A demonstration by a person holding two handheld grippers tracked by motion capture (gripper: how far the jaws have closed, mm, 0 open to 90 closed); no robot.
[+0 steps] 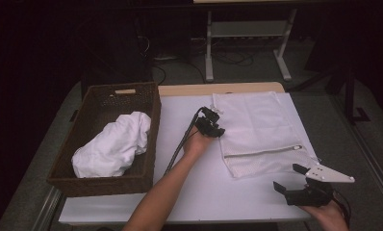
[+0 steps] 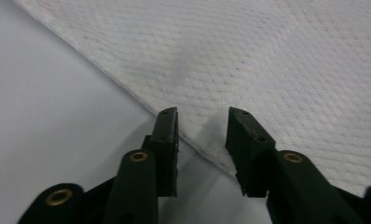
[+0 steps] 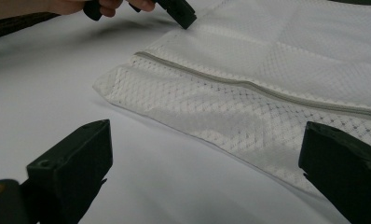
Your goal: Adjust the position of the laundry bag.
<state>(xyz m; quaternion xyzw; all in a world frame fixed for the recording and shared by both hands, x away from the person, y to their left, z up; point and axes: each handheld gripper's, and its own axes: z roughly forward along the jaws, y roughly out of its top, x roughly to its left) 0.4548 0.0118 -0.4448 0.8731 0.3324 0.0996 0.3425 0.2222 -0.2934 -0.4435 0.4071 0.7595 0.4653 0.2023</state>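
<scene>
A white mesh laundry bag (image 1: 261,122) lies flat on the right half of the white table (image 1: 194,192), its grey zipper (image 1: 261,151) running near the front edge. My left gripper (image 1: 218,130) is at the bag's left edge. In the left gripper view the jaws (image 2: 203,114) straddle that edge of the bag (image 2: 267,60) with a gap between them, and the pads are not pressing on the cloth. My right gripper (image 1: 287,176) hovers wide open near the bag's front right corner. In the right gripper view its jaws (image 3: 207,135) hold nothing, and the bag (image 3: 277,60) and zipper (image 3: 249,84) lie ahead.
A brown wicker basket (image 1: 98,185) at the table's left holds a bundled white cloth (image 1: 115,144). A cable trails from the left gripper along the person's forearm. Table legs and cords stand on the dark floor beyond the far edge.
</scene>
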